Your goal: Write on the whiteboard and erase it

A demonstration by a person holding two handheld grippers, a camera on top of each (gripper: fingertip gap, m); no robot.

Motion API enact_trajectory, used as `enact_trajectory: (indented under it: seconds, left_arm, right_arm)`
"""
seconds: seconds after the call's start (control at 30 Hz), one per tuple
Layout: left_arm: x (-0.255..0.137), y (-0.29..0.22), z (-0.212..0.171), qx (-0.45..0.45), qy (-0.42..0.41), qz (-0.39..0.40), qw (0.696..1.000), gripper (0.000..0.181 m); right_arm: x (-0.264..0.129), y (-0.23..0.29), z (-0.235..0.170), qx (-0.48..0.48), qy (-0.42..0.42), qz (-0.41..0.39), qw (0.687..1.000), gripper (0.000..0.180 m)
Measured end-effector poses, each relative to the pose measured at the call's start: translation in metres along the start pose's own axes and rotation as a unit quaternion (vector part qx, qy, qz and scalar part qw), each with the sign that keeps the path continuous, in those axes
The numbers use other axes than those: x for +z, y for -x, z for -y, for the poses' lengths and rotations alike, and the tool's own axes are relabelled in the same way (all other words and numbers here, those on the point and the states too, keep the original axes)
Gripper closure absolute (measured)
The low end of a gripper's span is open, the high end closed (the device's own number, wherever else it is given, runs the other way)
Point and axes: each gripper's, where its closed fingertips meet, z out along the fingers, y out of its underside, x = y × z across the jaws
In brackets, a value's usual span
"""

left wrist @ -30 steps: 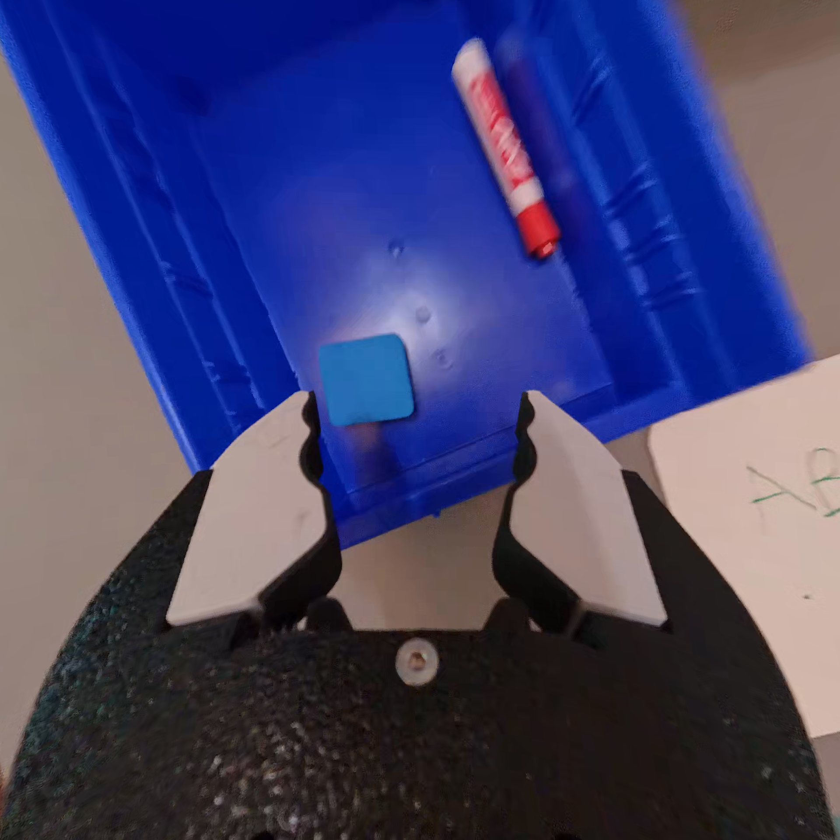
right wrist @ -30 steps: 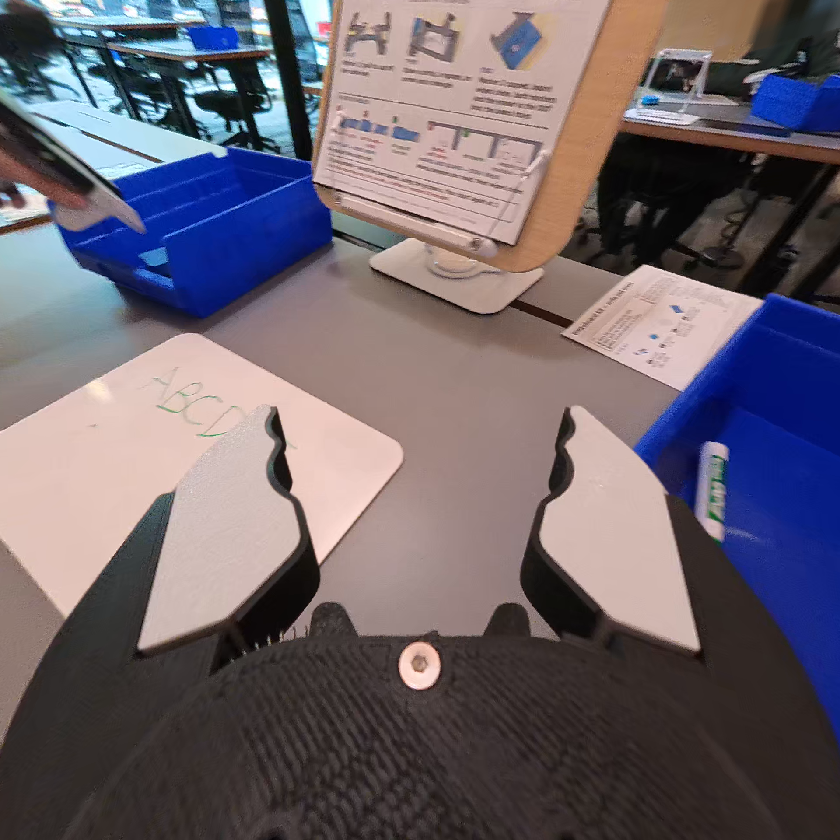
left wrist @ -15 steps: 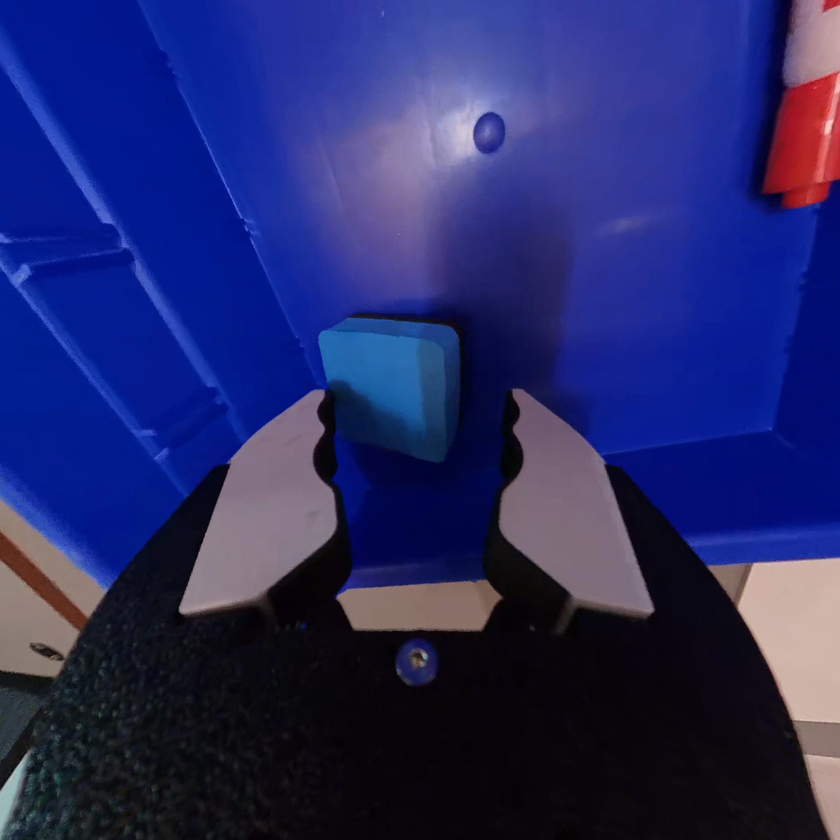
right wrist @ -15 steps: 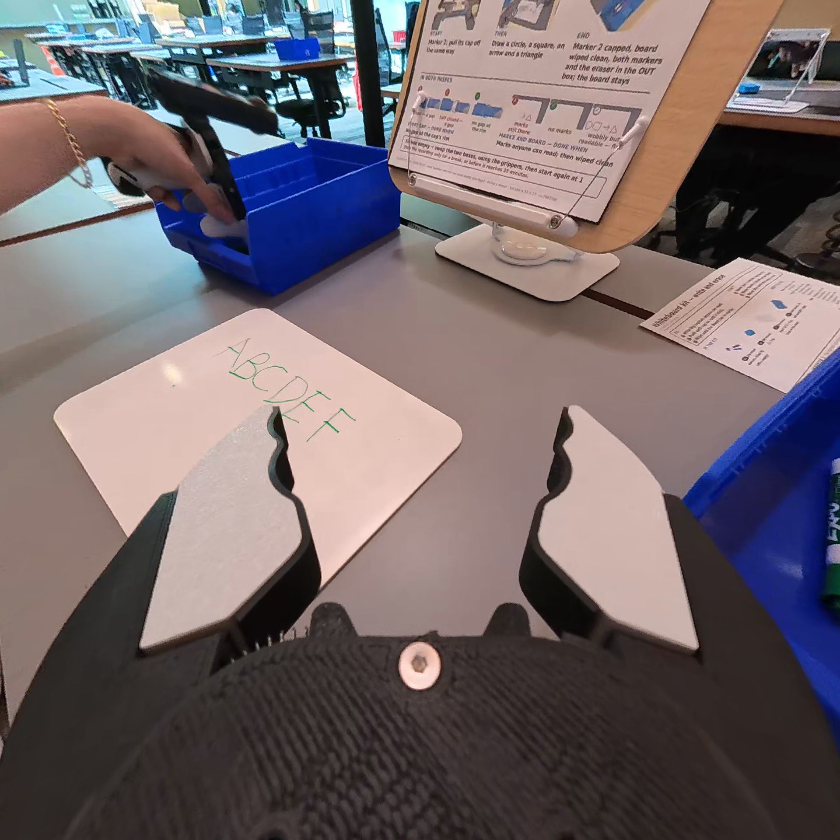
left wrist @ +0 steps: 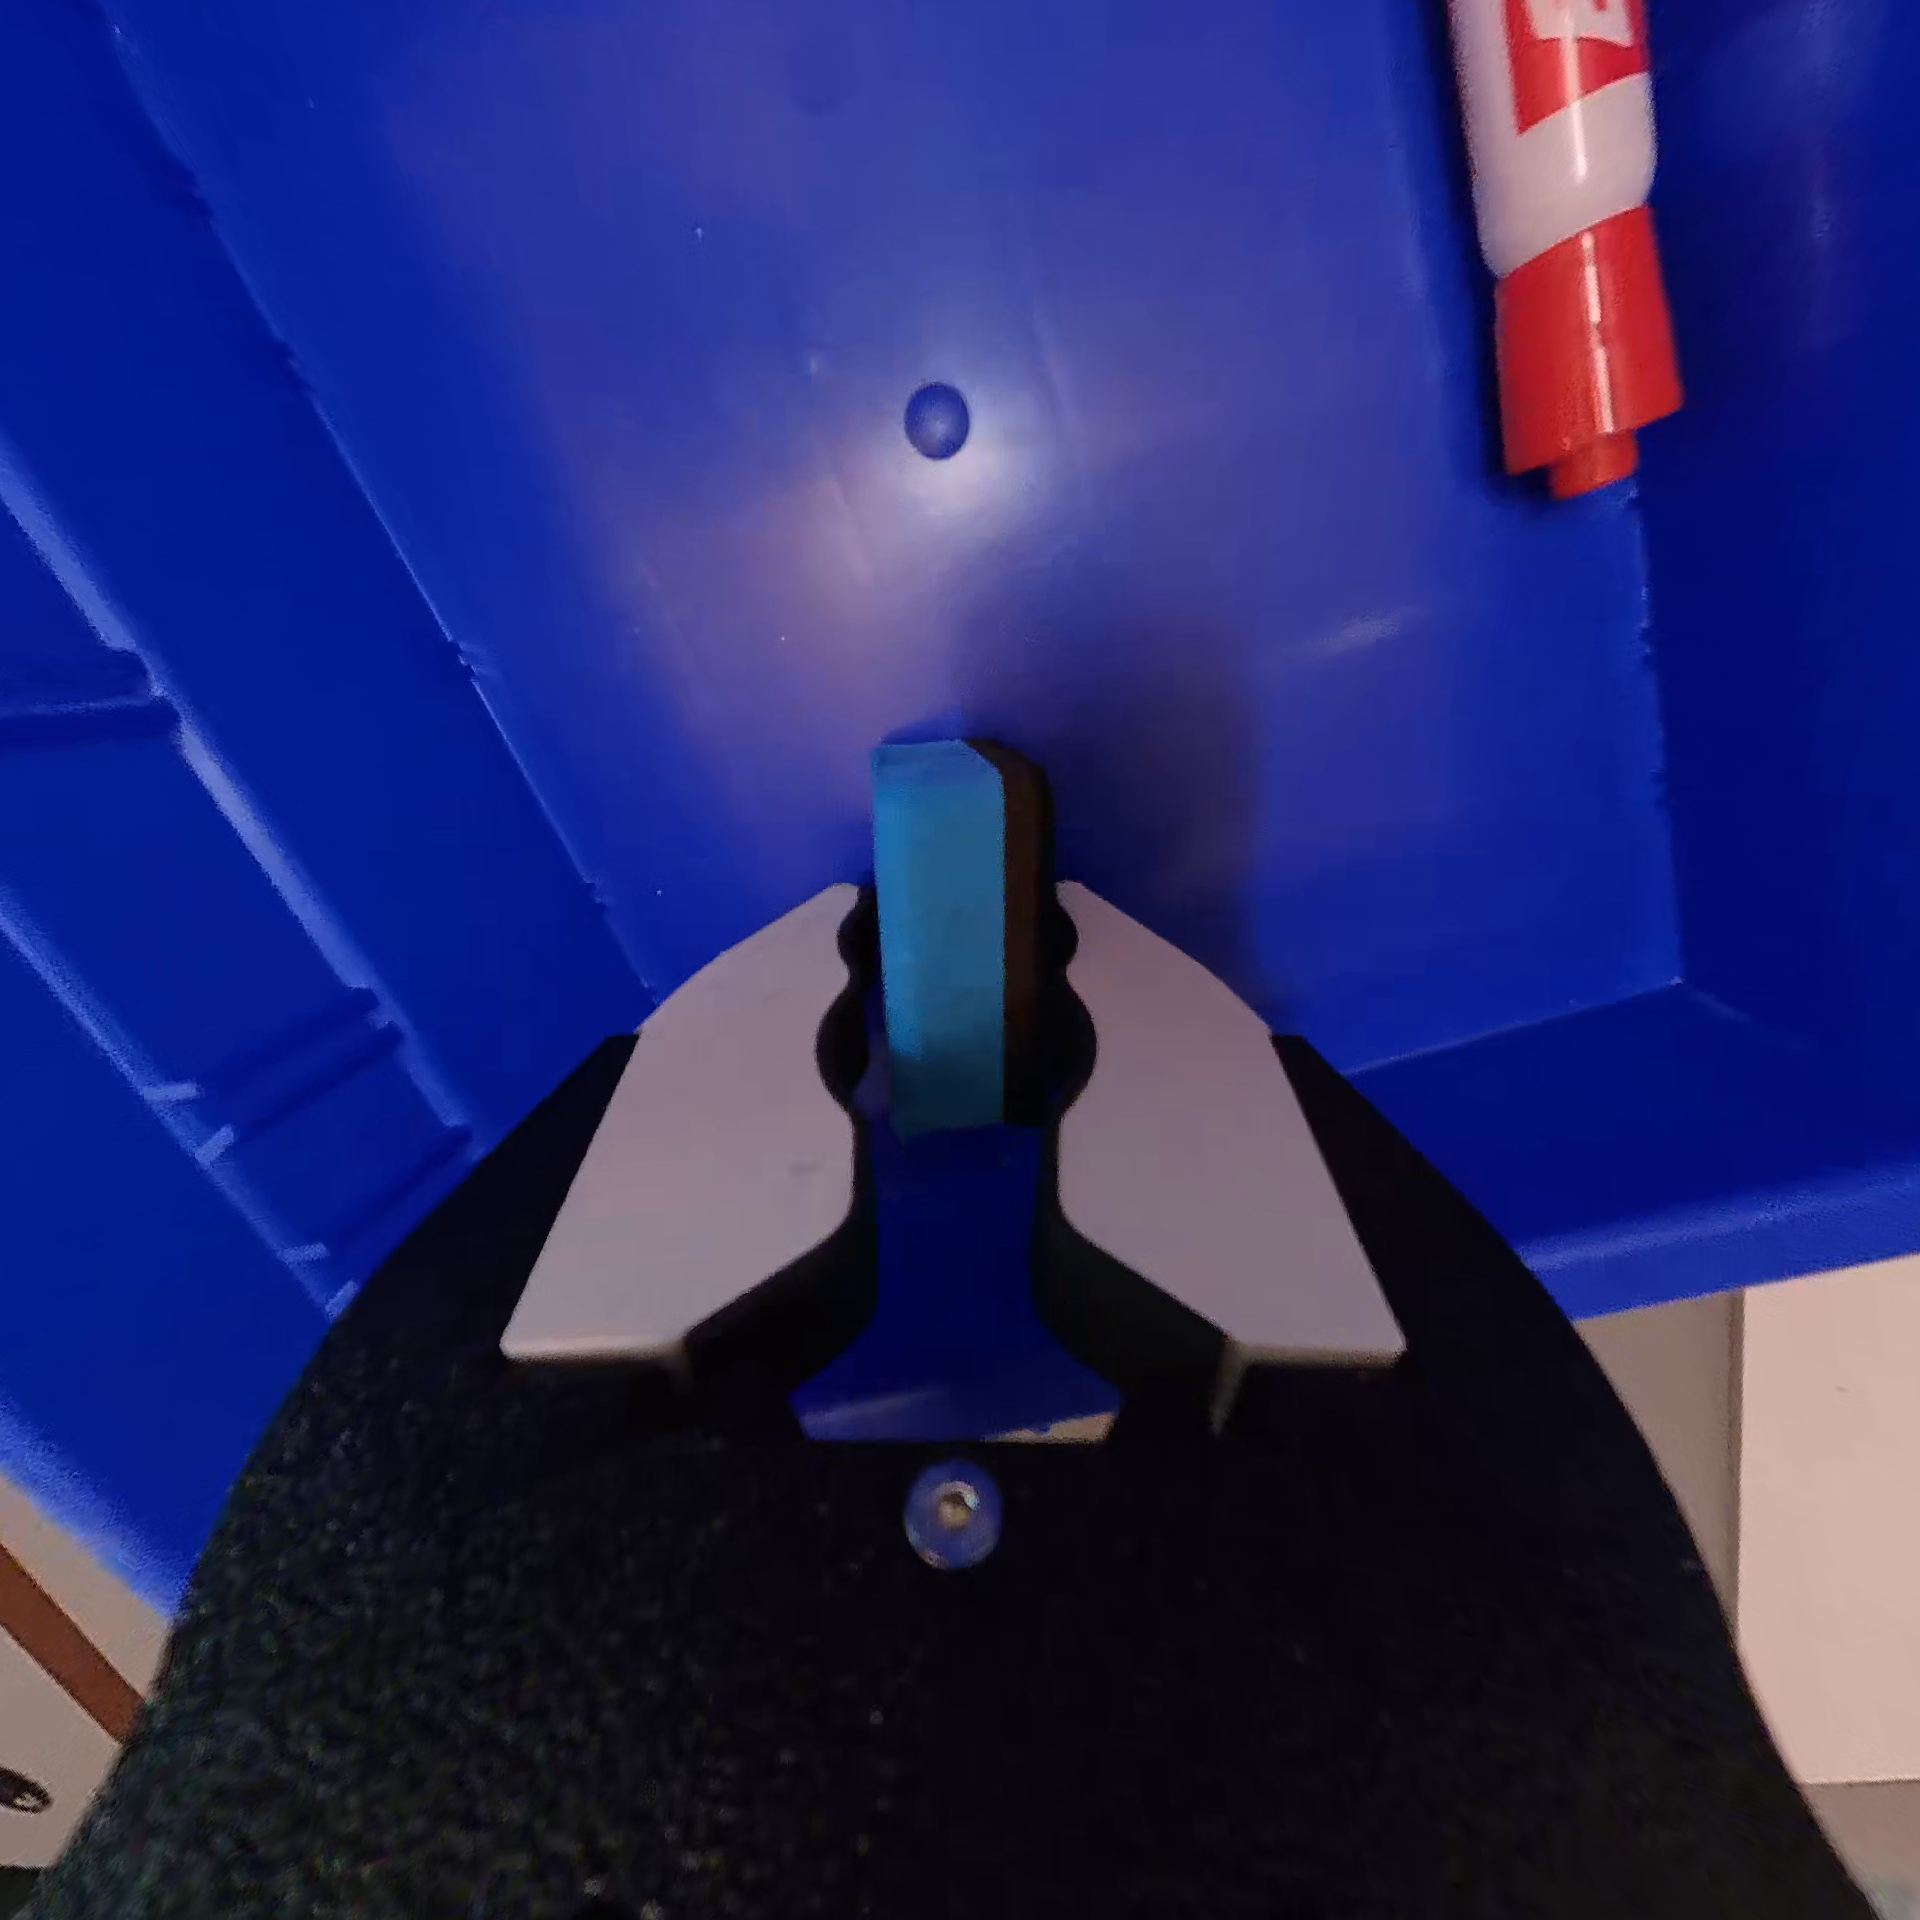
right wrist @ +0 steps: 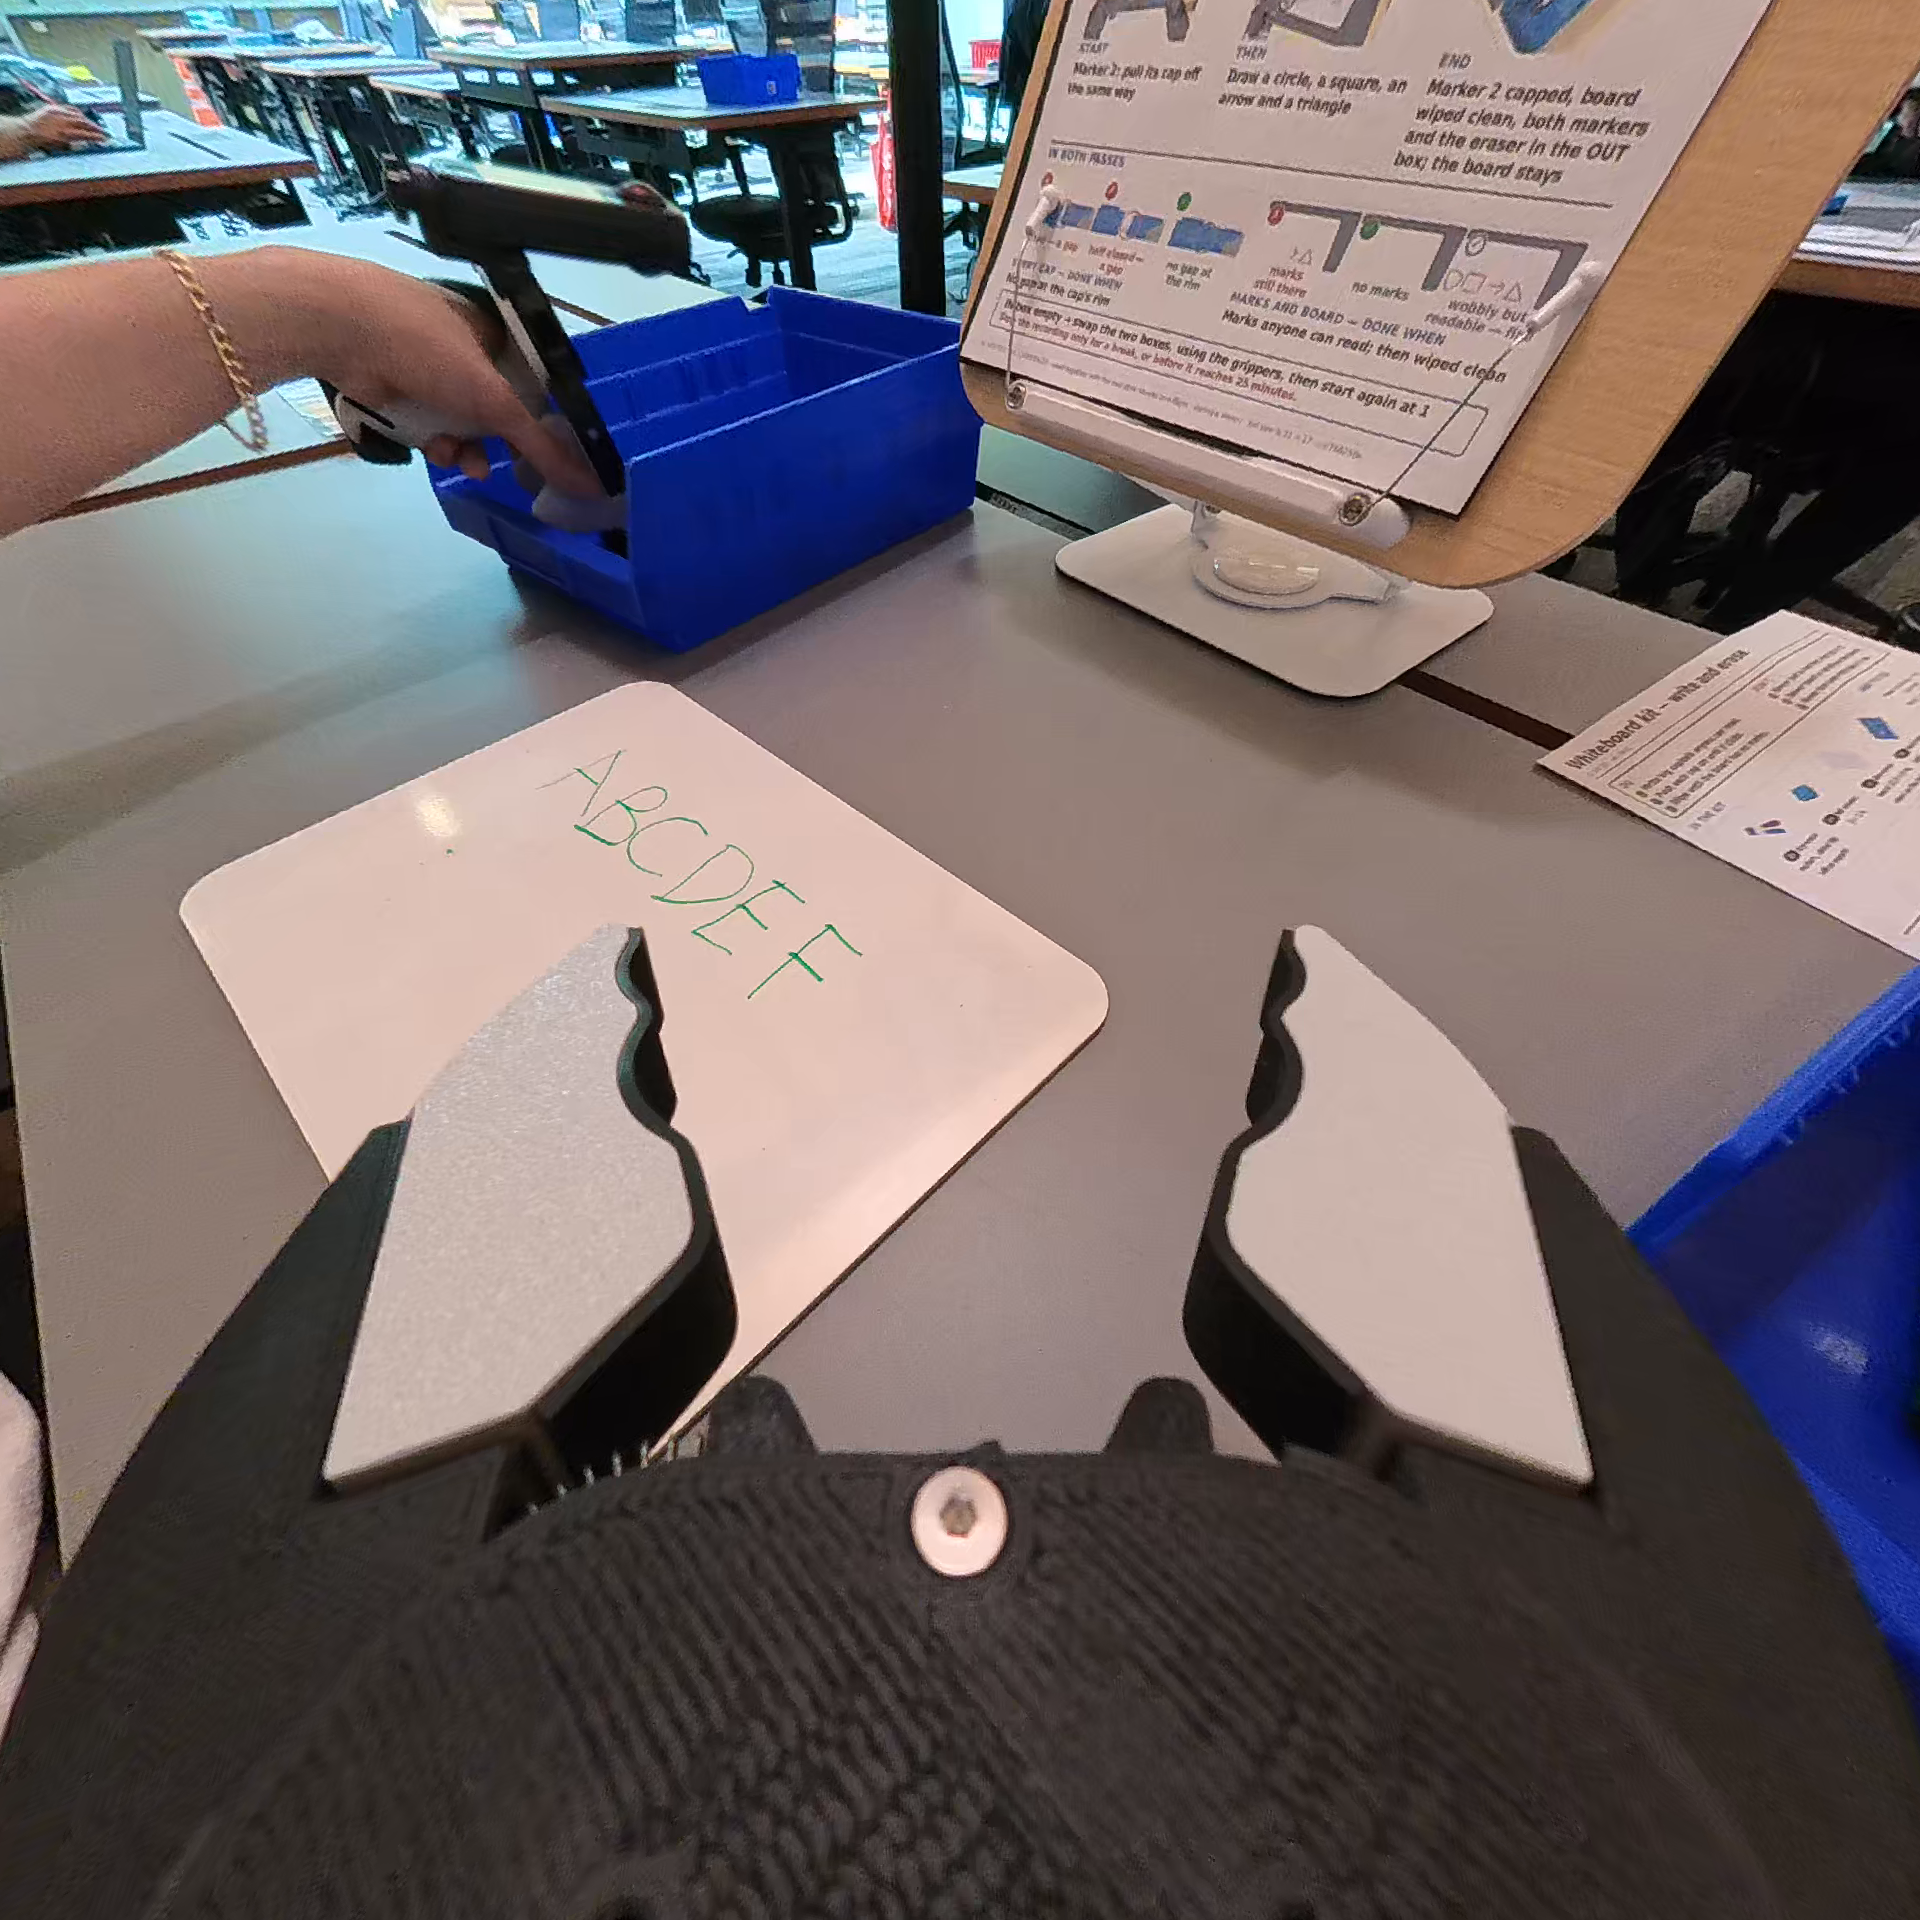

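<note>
My left gripper is shut on a small blue eraser with a black felt side, which stands on edge inside the blue bin. A red-capped marker lies in the bin's far right corner. In the right wrist view the left gripper reaches down into that bin at the back left. The white whiteboard with green letters lies flat on the grey table. My right gripper is open and empty, hovering above the board's near right corner.
A tilted wooden stand with an instruction sheet is at the back right on a white base. A paper sheet lies to the right. A second blue bin sits at the near right edge. A person's bare arm holds the left gripper. The left gripper's tips are roughly 50 centimetres from the right gripper's. My left gripper's tips are some 11 centimetres from the red-capped marker.
My left gripper went down into the bin and closed on the eraser, which turned up on edge. The right gripper drew back and turned left, showing more of the board.
</note>
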Motion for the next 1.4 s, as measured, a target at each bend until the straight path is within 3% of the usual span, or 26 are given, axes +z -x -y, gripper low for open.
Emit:
enact_trajectory:
  seconds: [0.13, 0.23, 0.27, 0.47, 0.57, 0.77, 0.83, 0.93, 0.97, 1.13, 1.23, 1.4]
  left_arm:
    - [-0.009, -0.002, 0.004, 0.034, -0.019, 0.004, 0.999, 0.145]
    - [-0.019, -0.018, 0.006, 0.048, -0.03, -0.043, 0.997, 0.114]
    - [-0.022, -0.027, 0.007, 0.046, -0.034, -0.071, 0.996, 0.111]
    - [-0.043, -0.059, 0.011, 0.043, -0.06, -0.183, 0.98, 0.118]
    - [-0.041, -0.047, 0.013, 0.025, -0.064, -0.149, 0.986, 0.117]
    - [-0.018, -0.026, 0.004, 0.041, -0.019, -0.054, 0.998, 0.098]
    - [-0.012, -0.028, 0.0, 0.045, 0.004, -0.054, 0.998, 0.099]
    - [-0.011, -0.037, 0.003, 0.019, 0.012, -0.095, 0.995, 0.129]
    - [-0.012, -0.039, 0.005, 0.023, 0.004, -0.106, 0.994, 0.13]
    - [-0.042, -0.048, 0.016, 0.079, -0.058, -0.125, 0.987, 0.13]
    - [-0.085, -0.071, 0.014, 0.18, -0.099, -0.133, 0.97, 0.131]
    - [-0.161, -0.166, -0.029, 0.398, -0.121, -0.22, 0.882, 0.131]
  right_arm:
    - [-0.002, 0.001, 0.001, -0.002, 0.001, -0.002, 1.0, 0.069]
    - [-0.002, 0.001, 0.0, -0.003, 0.004, -0.003, 1.0, 0.069]
    - [-0.002, 0.001, 0.0, -0.003, 0.005, -0.003, 1.0, 0.069]
    - [-0.004, -0.002, 0.0, -0.001, 0.003, -0.006, 1.0, 0.069]
    - [-0.004, -0.002, -0.001, 0.003, 0.003, -0.004, 1.0, 0.069]
    - [-0.004, -0.002, -0.001, 0.002, 0.004, 0.0, 1.0, 0.069]
    - [-0.004, -0.001, -0.001, 0.003, 0.003, 0.002, 1.0, 0.07]
    - [-0.003, 0.004, 0.001, 0.001, -0.002, 0.007, 1.0, 0.07]
    - [-0.003, 0.006, 0.002, -0.001, -0.003, 0.009, 1.0, 0.07]
    - [0.003, 0.023, 0.014, -0.024, -0.02, 0.038, 0.999, 0.07]
    - [0.013, 0.042, 0.035, -0.05, -0.036, 0.081, 0.995, 0.071]
    - [0.041, 0.098, 0.076, -0.11, -0.045, 0.214, 0.97, 0.081]
